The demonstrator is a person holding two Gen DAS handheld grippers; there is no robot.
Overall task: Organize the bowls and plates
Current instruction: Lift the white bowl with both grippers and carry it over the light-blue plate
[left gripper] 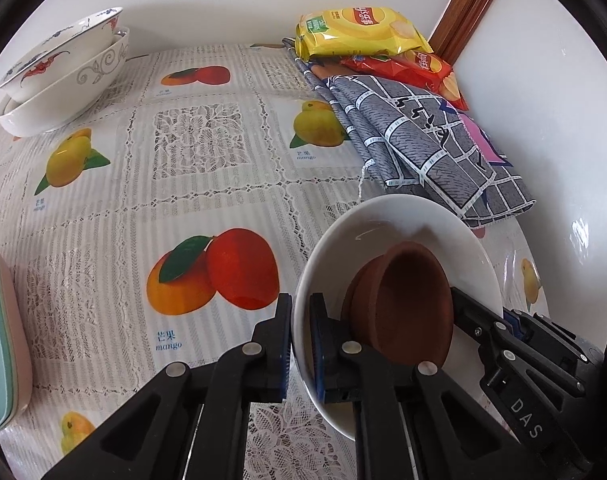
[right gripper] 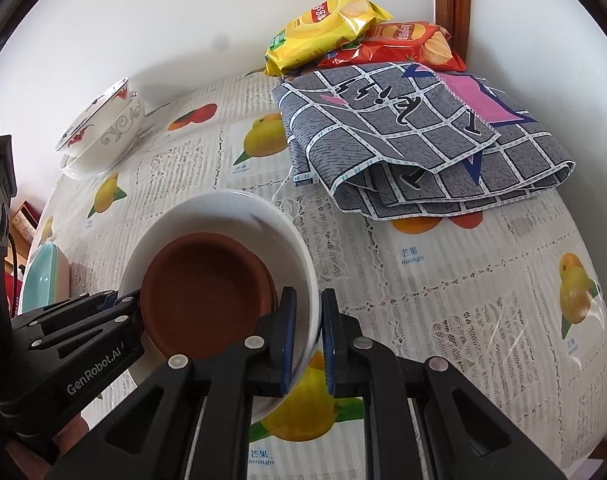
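Note:
A white bowl [left gripper: 403, 232] holds a stack of small brown clay dishes [left gripper: 407, 300]. My left gripper [left gripper: 301, 344] is shut on the bowl's left rim. My right gripper [right gripper: 308, 340] is shut on the bowl's right rim [right gripper: 303, 248]; the brown dishes [right gripper: 203, 292] show inside. The bowl is tilted and appears held a little above the tablecloth. Each gripper shows in the other's view: the right one [left gripper: 515, 352] and the left one [right gripper: 83, 332]. Two stacked patterned white bowls [left gripper: 63, 68] stand at the far left, also in the right wrist view [right gripper: 103, 136].
Stacked teal and pink dishes [left gripper: 3, 332] sit at the left edge, also in the right wrist view [right gripper: 47, 276]. A folded grey checked cloth [right gripper: 423, 136] and yellow and red chip bags [right gripper: 327, 24] lie at the far right by the wall. A fruit-print tablecloth [left gripper: 183, 160] covers the table.

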